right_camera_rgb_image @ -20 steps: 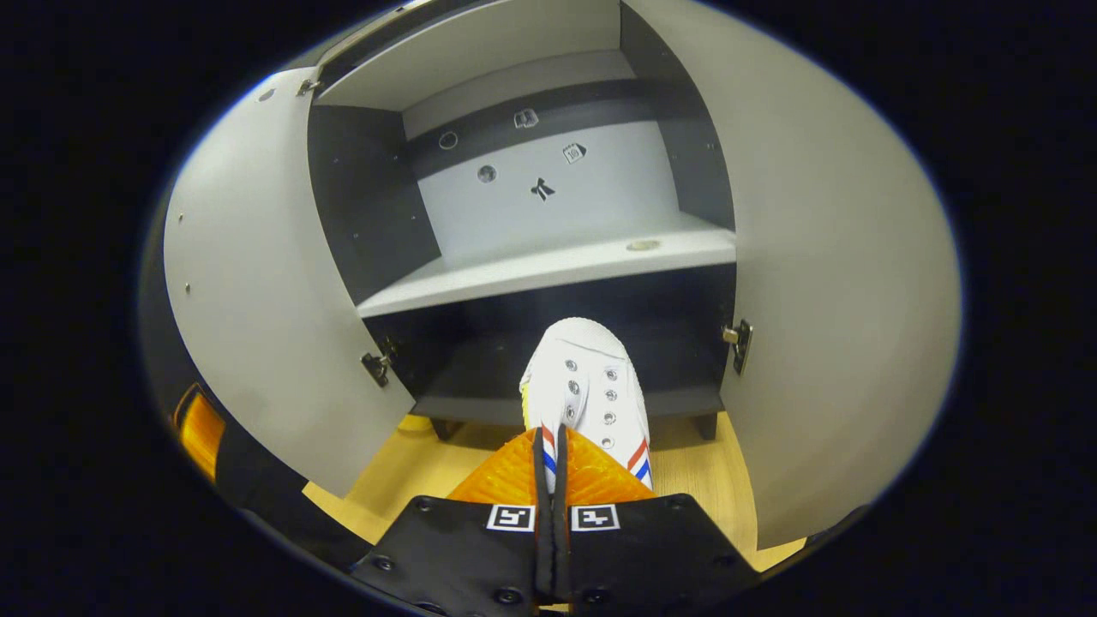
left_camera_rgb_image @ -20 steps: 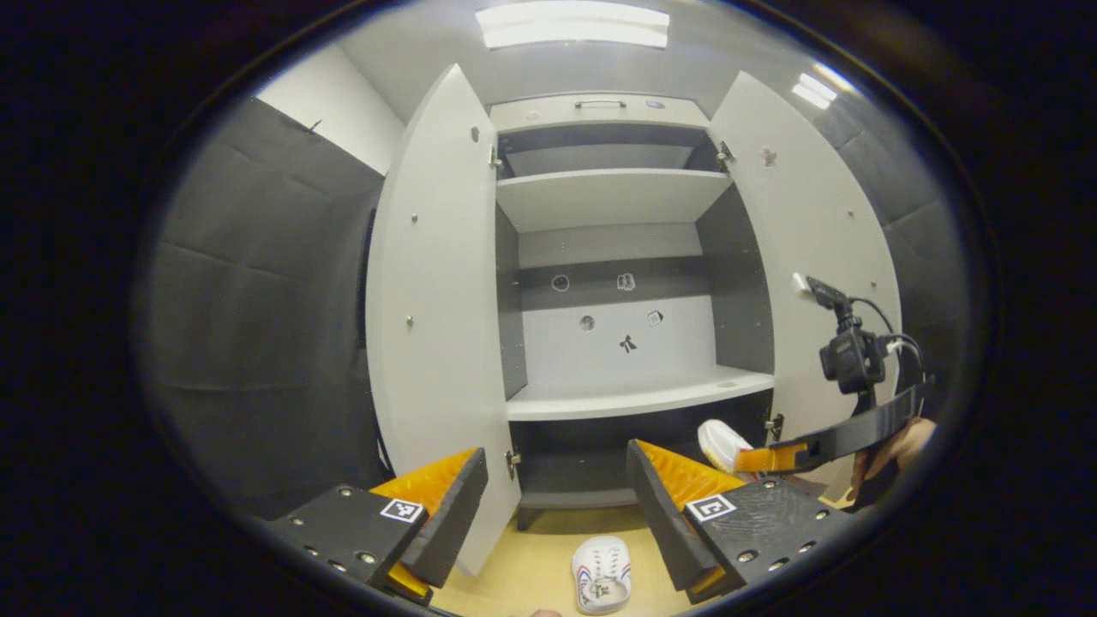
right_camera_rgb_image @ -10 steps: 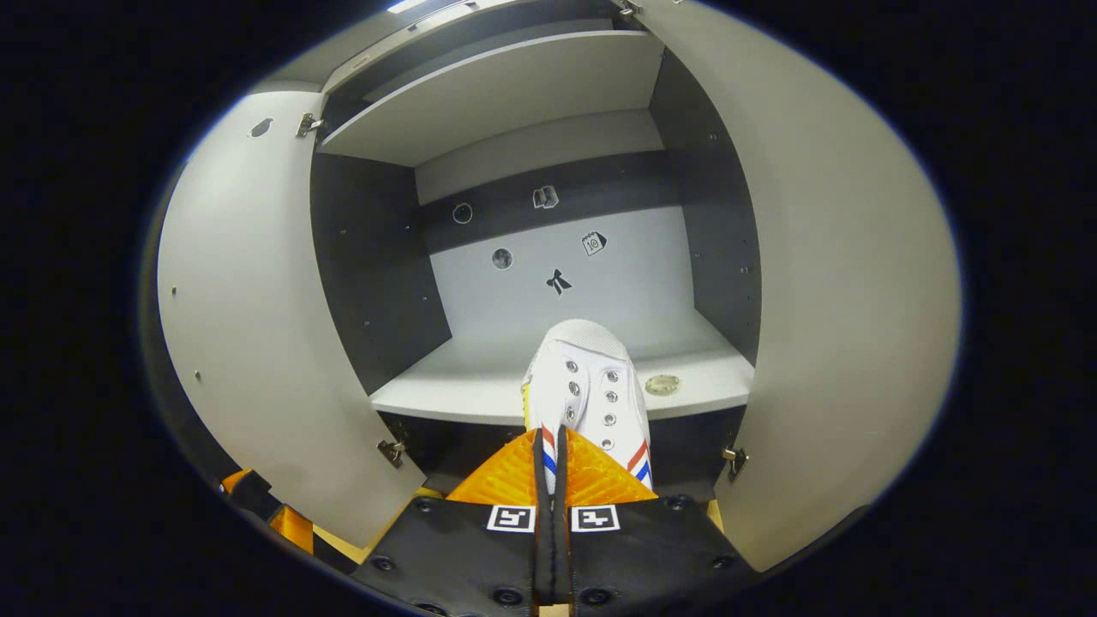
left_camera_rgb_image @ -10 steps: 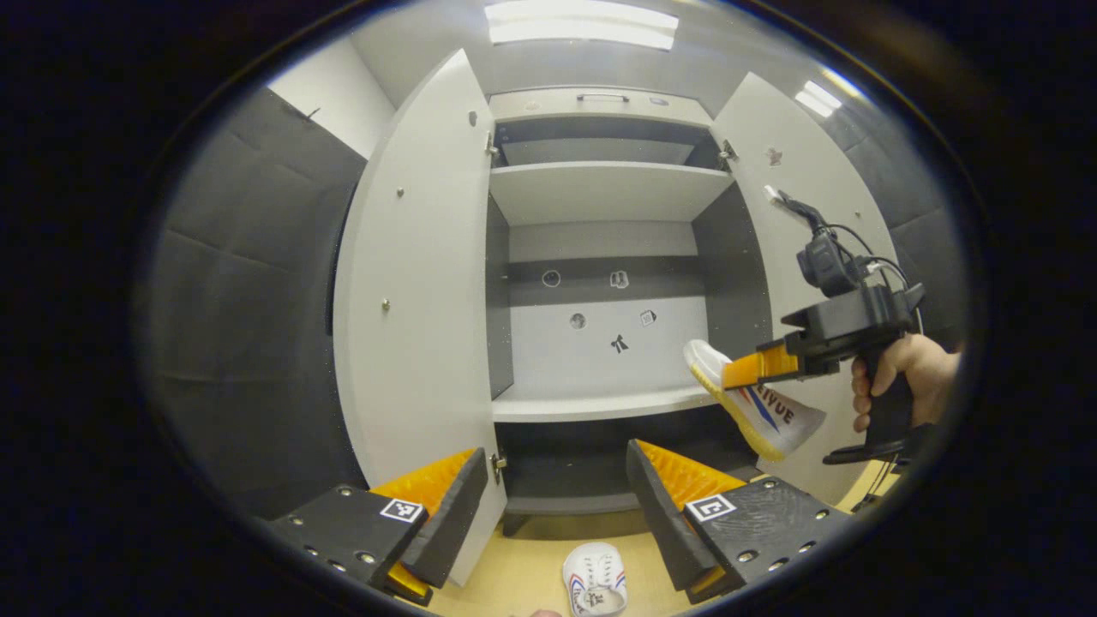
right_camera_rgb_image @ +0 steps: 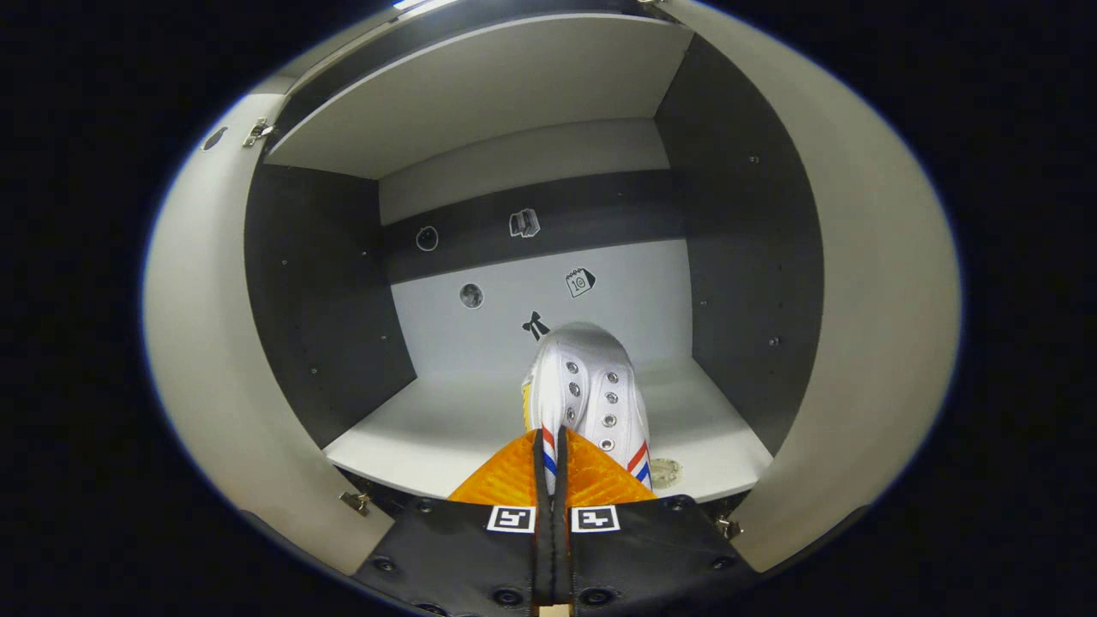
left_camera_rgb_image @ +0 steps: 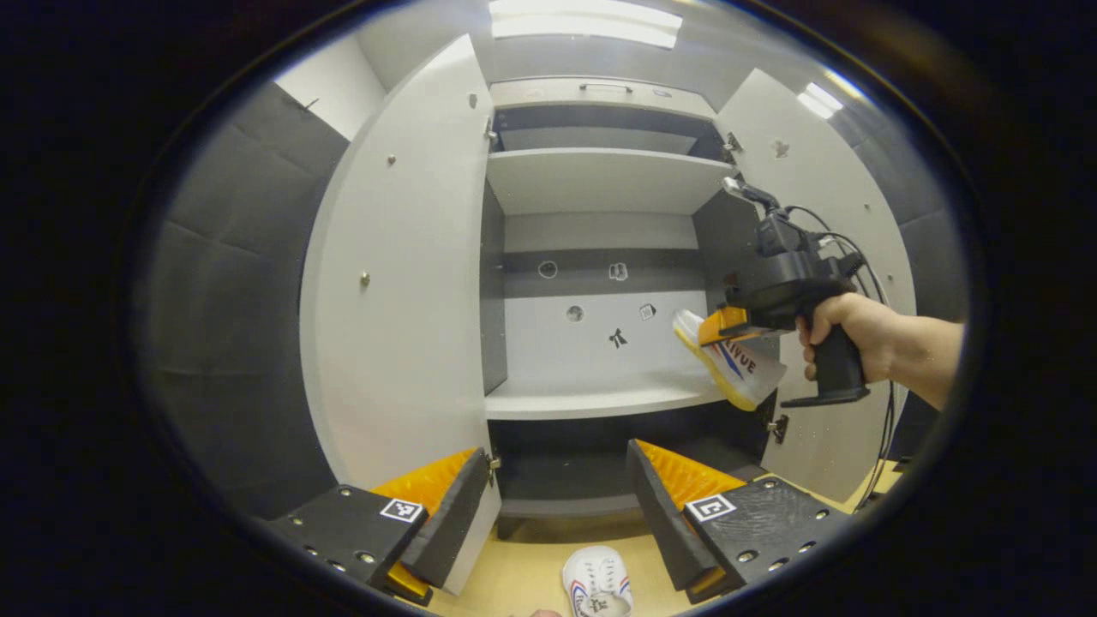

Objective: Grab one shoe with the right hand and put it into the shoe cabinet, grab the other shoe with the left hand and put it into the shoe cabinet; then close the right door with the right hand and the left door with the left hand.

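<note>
The right gripper is closed on a shoe, toe over the shelf. The left gripper is wide open and empty, second shoe below it.

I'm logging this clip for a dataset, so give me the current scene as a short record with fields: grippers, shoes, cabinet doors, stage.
right gripper: shut on the held shoe, raised above the middle shelf at the cabinet opening
left gripper: open, holding nothing
other shoe: on the floor in front of the cabinet
left door: open
right door: open
stage: first shoe not yet set down
</note>
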A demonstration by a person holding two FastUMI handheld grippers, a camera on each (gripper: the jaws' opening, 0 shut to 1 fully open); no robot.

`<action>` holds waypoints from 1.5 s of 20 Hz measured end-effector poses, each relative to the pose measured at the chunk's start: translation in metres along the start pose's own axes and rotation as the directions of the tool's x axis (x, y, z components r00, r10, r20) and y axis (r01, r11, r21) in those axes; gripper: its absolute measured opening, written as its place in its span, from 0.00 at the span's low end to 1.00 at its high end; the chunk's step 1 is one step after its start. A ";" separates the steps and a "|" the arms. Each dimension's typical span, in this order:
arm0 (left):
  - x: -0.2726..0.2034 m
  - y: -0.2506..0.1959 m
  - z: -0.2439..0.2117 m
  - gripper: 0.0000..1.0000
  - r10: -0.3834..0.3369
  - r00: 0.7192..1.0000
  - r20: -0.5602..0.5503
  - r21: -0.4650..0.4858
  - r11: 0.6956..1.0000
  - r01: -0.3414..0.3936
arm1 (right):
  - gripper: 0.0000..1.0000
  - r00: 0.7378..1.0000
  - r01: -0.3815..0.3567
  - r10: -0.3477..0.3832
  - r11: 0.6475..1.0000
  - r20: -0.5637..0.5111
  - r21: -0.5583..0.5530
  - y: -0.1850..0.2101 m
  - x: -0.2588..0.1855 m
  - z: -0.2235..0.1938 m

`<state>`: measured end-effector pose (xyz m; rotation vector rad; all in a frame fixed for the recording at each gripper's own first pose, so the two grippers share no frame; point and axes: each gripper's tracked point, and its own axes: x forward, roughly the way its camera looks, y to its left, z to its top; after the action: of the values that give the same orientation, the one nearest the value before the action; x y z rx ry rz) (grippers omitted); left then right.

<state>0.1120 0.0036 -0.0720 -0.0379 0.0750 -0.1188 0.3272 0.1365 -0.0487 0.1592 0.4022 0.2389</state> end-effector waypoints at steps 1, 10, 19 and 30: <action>0.002 0.000 -0.002 0.88 -0.002 1.000 -0.002 0.000 1.000 0.002 | 0.00 1.000 0.010 -0.010 1.000 0.000 0.000 -0.001 0.009 0.004; 0.015 0.008 -0.016 0.94 0.002 1.000 -0.024 -0.001 1.000 -0.002 | 0.01 0.992 0.084 -0.090 0.994 -0.086 -0.073 -0.010 0.082 -0.001; 0.025 0.008 -0.027 0.97 0.010 0.999 -0.051 -0.001 1.000 -0.010 | 0.13 0.994 0.056 -0.062 0.996 -0.086 -0.072 -0.004 0.087 -0.004; 0.046 0.005 -0.067 0.94 -0.035 0.988 -0.149 0.001 0.999 0.036 | 0.92 0.975 0.087 -0.055 0.986 0.214 -0.141 -0.011 -0.030 0.043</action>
<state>0.1529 0.0006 -0.1424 -0.0263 0.2234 -0.1571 0.3203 0.1136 -0.0005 0.0215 0.1788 0.1785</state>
